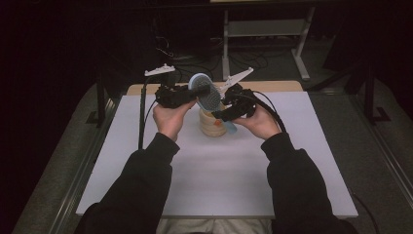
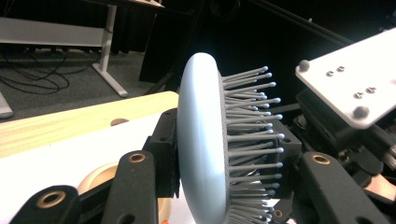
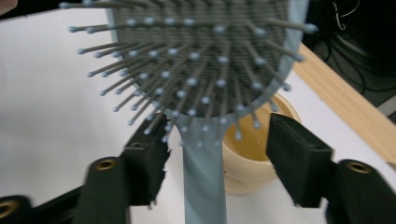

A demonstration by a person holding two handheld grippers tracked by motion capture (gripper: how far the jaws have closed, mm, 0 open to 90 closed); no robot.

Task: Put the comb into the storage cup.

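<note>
Gripping hairbrush (image 2: 203, 140) head, left fingers (image 2: 163, 154), handle seemingly loose between right fingers (image 3: 299, 158)

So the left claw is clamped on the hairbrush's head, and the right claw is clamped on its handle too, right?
Not quite. The left claw does clamp the hairbrush by its head, but the right claw stands open around the handle, with gaps on both sides, as the right gripper view shows.
</note>
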